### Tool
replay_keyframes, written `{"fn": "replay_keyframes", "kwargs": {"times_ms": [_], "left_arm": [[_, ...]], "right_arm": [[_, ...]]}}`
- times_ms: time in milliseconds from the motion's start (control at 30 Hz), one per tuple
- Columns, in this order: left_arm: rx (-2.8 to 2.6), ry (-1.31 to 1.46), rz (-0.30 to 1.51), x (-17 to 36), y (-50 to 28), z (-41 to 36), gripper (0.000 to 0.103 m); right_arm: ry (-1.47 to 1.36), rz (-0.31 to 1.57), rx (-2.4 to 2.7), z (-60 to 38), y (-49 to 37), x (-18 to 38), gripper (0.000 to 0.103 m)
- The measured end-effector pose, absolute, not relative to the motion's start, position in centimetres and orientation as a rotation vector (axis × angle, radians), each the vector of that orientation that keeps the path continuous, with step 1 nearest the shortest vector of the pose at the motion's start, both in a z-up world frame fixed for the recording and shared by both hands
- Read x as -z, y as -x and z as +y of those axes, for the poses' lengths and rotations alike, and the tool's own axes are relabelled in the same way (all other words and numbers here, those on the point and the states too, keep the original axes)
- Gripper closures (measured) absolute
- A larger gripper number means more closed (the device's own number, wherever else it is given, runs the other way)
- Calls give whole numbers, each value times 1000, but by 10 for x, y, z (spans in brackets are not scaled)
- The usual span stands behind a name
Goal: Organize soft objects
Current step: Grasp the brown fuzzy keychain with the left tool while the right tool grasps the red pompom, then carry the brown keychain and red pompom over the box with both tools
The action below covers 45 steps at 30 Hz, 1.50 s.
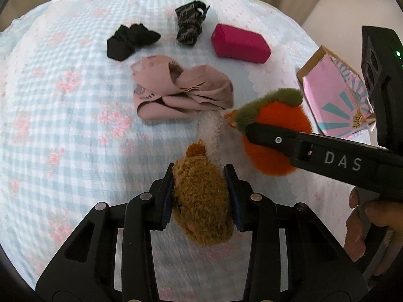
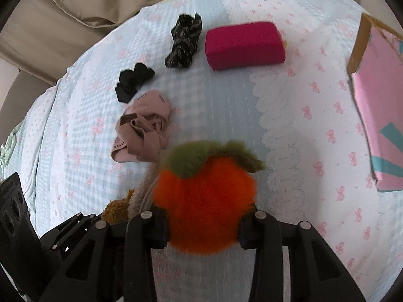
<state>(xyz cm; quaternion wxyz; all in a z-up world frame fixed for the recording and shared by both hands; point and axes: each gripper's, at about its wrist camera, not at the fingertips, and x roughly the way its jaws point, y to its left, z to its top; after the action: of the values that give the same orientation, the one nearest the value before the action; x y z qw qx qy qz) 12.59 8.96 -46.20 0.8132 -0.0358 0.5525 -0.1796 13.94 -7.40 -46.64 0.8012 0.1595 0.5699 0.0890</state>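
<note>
Left hand-held gripper [image 1: 200,176]: jaws closed onto a shaggy brown plush toy [image 1: 201,201], pads pressing both its sides. Right hand-held gripper [image 2: 202,222]: jaws clamped on a fluffy orange ball-shaped plush with a green leafy top [image 2: 204,201], which bulges out between the fingers. The two plush toys sit close together on a bed covered by a pale blue checked bedspread with pink bows [image 2: 314,125]; a strip of whitish fuzzy fabric [image 1: 214,130] lies between them.

Farther out on the bedspread: a crumpled dusty-pink garment [image 1: 176,93], a bunched black cloth [image 1: 131,41], a black patterned fabric bundle [image 1: 190,22] and a magenta rectangular block [image 1: 239,44]. An open pink cardboard box with teal rays [image 1: 332,100] lies at the right edge.
</note>
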Motion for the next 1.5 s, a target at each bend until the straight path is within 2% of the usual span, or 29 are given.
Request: {"fn": "replay_keyframes", "kwargs": {"times_ms": [367, 833, 1067, 1267, 1500], "left_arm": [[364, 108, 1106, 396, -114, 77, 70], [292, 98, 906, 207, -95, 44, 70], [239, 106, 820, 132, -79, 23, 70], [232, 85, 788, 102, -70, -20, 70], [268, 98, 808, 108, -79, -89, 70]], "right_arm": [[-326, 1123, -178, -103, -124, 387, 67], [-190, 897, -188, -152, -77, 210, 67], [-167, 808, -195, -183, -52, 153, 67], [-178, 759, -196, -228, -43, 132, 67], [-177, 762, -133, -302, -42, 131, 67]]}}
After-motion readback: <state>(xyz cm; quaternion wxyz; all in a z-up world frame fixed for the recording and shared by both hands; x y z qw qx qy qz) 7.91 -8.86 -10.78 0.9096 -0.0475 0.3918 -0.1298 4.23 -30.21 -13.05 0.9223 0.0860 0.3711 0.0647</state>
